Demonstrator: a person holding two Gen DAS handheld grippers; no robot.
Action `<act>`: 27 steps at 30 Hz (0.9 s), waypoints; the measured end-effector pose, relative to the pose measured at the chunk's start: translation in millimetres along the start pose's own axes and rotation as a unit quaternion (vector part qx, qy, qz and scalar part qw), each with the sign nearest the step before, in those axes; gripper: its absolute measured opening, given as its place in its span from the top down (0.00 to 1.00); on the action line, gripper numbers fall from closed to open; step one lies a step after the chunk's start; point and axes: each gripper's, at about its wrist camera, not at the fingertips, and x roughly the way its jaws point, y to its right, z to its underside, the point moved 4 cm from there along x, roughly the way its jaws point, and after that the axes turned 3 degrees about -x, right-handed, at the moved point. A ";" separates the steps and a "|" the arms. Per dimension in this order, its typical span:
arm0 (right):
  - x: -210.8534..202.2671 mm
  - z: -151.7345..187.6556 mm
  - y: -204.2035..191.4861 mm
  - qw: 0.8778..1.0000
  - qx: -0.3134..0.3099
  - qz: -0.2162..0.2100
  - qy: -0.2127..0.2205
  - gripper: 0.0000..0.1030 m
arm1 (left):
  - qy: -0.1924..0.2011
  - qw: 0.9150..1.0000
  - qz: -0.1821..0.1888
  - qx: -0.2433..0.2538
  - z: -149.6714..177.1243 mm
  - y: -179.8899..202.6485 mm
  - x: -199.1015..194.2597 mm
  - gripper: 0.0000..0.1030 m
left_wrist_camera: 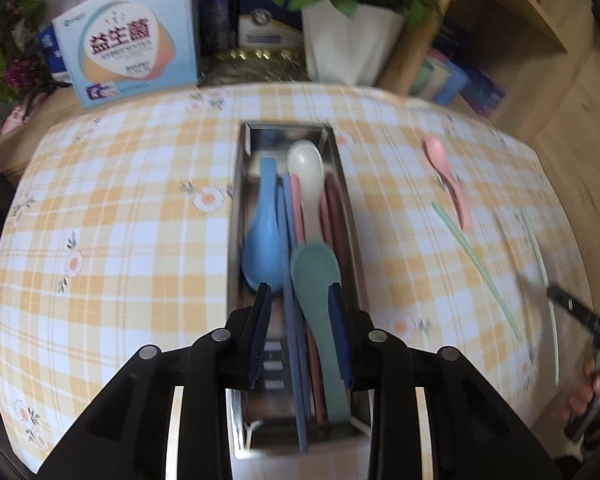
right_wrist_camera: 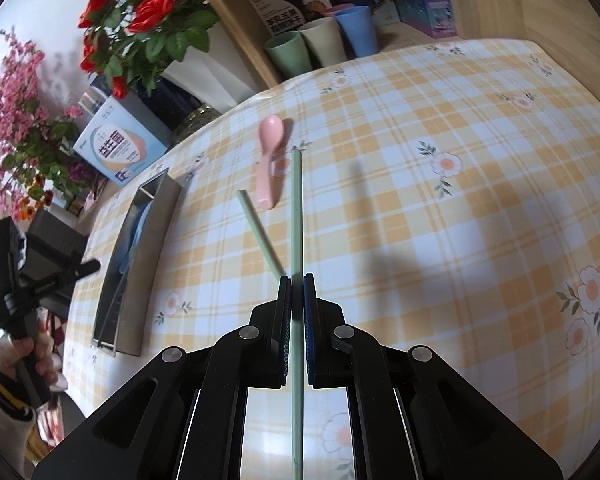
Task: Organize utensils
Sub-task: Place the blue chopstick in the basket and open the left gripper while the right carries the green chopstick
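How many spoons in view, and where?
4. Three lie in the metal tray: blue spoon, white spoon, green spoon. The pink spoon lies on the tablecloth. More may be hidden under the tray's pile.

A table (right_wrist_camera: 440, 208) in yellow-and-white checked cloth with daisies fills the view. At 12 o'clock stand red roses (right_wrist_camera: 140, 20) in a white pot (left_wrist_camera: 348, 40); at 10, a pale blue box (left_wrist_camera: 132, 48); at 1, a wooden shelf (right_wrist_camera: 228, 20) with cups (right_wrist_camera: 324, 40).
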 end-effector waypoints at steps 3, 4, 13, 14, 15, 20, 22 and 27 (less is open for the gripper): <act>1.2 0.7 -8.4 1.000 -0.004 -0.004 -0.002 0.94 | -0.016 1.000 0.001 0.008 11.2 0.9 -0.5 0.73; 2.3 1.6 -11.6 1.000 -0.005 -0.006 -0.006 0.94 | -0.013 1.000 0.006 0.002 12.0 -0.3 -3.2 0.73; -1.9 -4.4 -40.0 1.000 -0.027 -0.015 -0.004 0.94 | -0.050 0.998 0.020 0.023 26.6 3.6 7.0 0.89; -2.0 -3.4 -43.1 0.999 -0.029 -0.018 -0.004 0.94 | -0.052 0.998 0.013 0.028 27.7 3.7 9.8 0.89; -1.9 -2.4 -45.2 0.999 -0.031 -0.019 -0.005 0.94 | -0.055 0.998 0.007 0.031 29.5 3.1 12.8 0.89; -3.3 -0.2 -44.8 0.999 -0.028 -0.017 -0.008 0.94 | -0.063 0.998 -0.001 0.021 33.6 -4.7 26.0 0.93; -4.8 -1.2 -41.9 1.000 -0.024 -0.016 -0.006 0.94 | -0.059 0.998 0.000 0.018 32.3 -6.3 27.5 0.93; -5.2 -1.3 -38.4 1.000 -0.017 -0.017 -0.005 0.94 | -0.059 0.998 -0.002 0.017 28.9 -7.2 34.0 0.94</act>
